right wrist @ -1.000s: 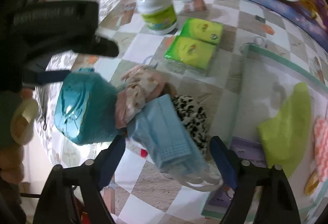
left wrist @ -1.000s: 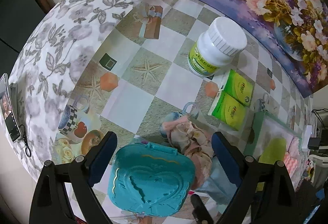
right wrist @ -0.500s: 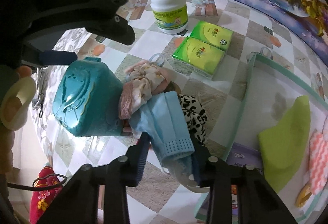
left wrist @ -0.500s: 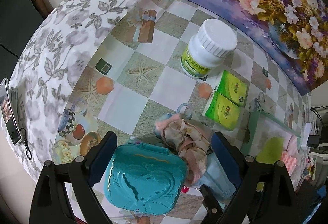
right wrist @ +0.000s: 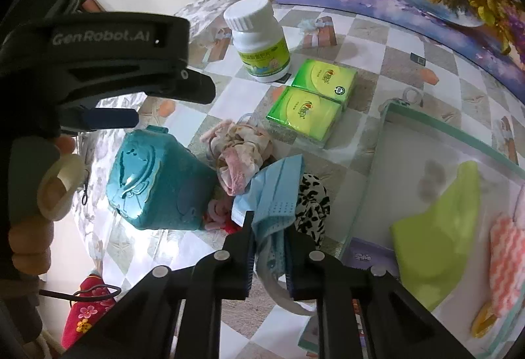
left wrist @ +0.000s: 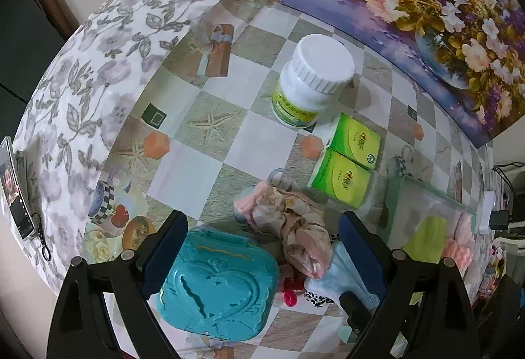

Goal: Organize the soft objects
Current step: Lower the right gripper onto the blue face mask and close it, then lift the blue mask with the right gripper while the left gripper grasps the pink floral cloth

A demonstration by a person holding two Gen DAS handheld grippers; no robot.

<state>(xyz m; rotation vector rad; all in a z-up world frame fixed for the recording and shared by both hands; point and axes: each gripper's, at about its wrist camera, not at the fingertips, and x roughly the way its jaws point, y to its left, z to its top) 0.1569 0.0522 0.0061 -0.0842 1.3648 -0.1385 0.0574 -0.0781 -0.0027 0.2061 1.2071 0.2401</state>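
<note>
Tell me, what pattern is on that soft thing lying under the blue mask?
Black-and-white leopard spots on the scrunchie, clearest in the right wrist view, beneath the blue mask.

The near middle of the worktop (left wrist: 210, 162) is crowded: a teal case (left wrist: 216, 283), a pink scrunchie (left wrist: 288, 224), a blue face mask (right wrist: 275, 191) and a leopard-print scrunchie (right wrist: 311, 204) touch one another. Just beyond stand two green tissue packs (right wrist: 311, 103) and a white bottle (right wrist: 259, 40), close together. The left gripper (right wrist: 108, 63) hangs over the case. Bare checked cloth lies far left, and between the pile and the tray (right wrist: 459, 136) at right.
</note>
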